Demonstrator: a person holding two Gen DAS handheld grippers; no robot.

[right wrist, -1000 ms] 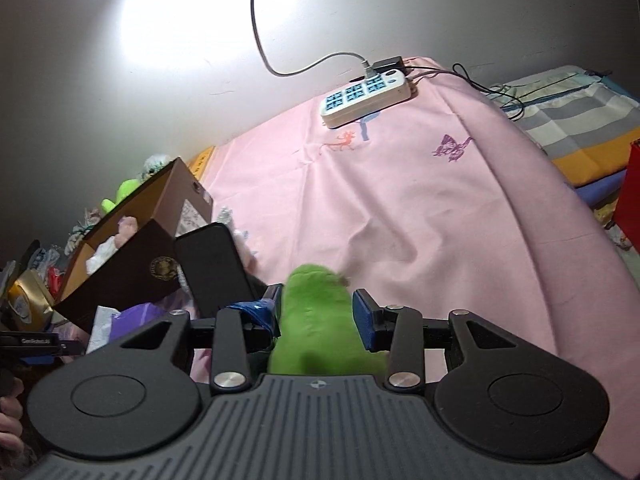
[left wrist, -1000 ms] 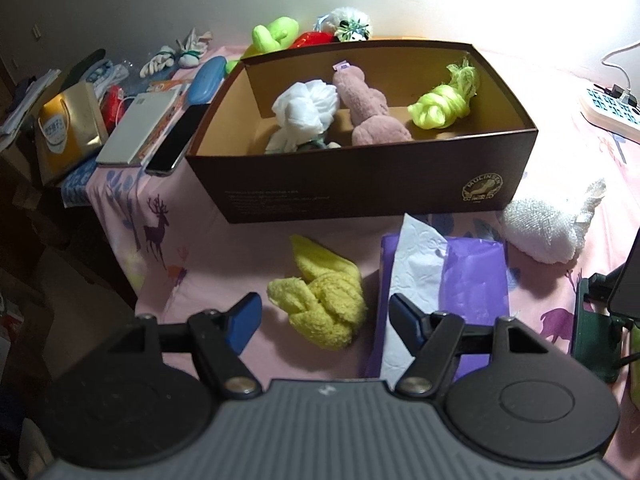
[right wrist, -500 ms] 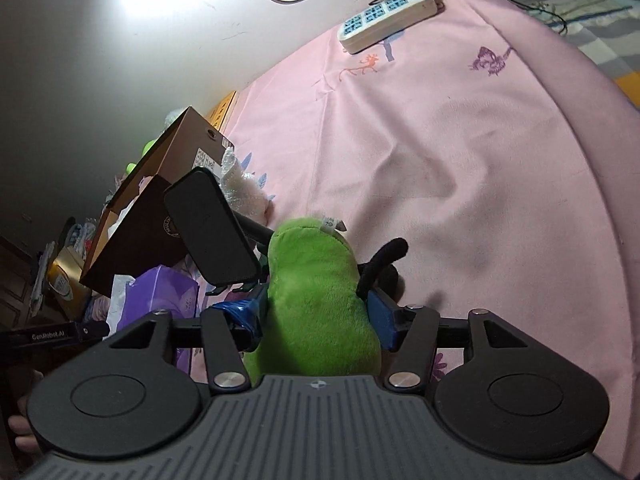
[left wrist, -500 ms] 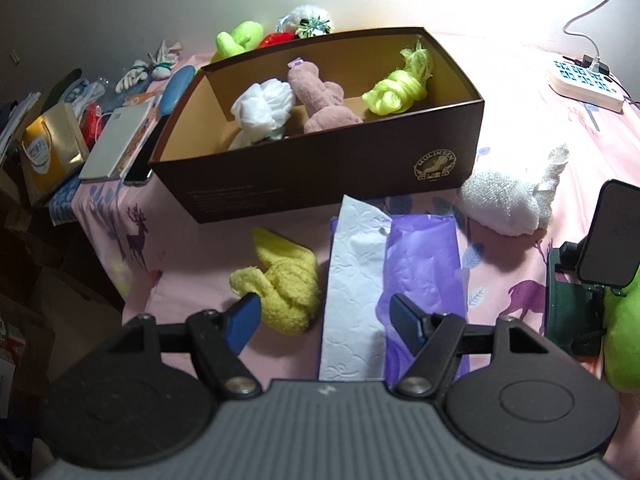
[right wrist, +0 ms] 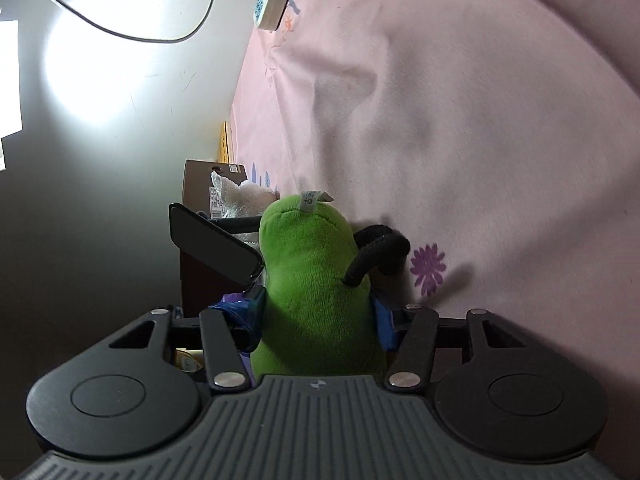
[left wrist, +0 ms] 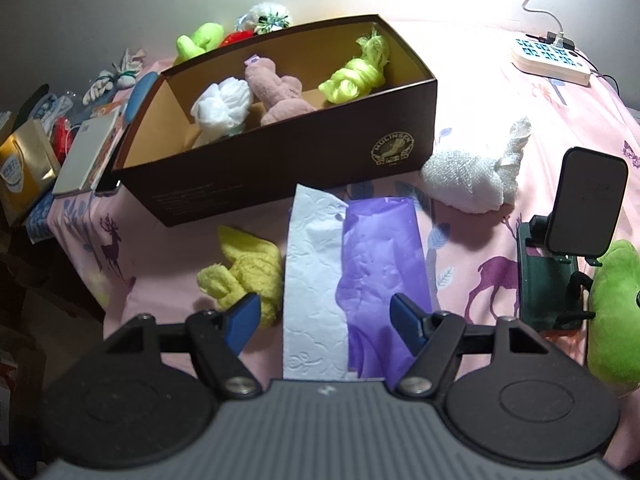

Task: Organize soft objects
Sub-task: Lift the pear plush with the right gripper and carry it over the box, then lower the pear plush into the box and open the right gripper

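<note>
A brown cardboard box (left wrist: 280, 184) on the pink sheet holds a white cloth (left wrist: 224, 106), a pink plush (left wrist: 280, 92) and a lime yarn bundle (left wrist: 352, 76). In front of it lie a yellow towel (left wrist: 244, 272), a purple tissue pack (left wrist: 380, 248) and a white towel bundle (left wrist: 468, 176). My left gripper (left wrist: 324, 308) hovers open above the tissue pack, its left finger beside the yellow towel. My right gripper (right wrist: 316, 316) is rolled on its side. Its jaws are closing on a green plush toy (right wrist: 316, 272), whose body fills the gap between the pads. The same toy (left wrist: 616, 312) shows at the right edge.
A phone on a dark stand (left wrist: 588, 200) is right next to the green toy. A power strip (left wrist: 548, 56) with its cable lies at the back right. Books, a gold box (left wrist: 24, 172) and small toys crowd the left edge. More soft toys (left wrist: 198, 40) sit behind the box.
My right gripper sank toward the sheet and rolled sideways with the green toy between its jaws, which stand wider. My left gripper shifted from the yellow towel to over the tissue pack.
</note>
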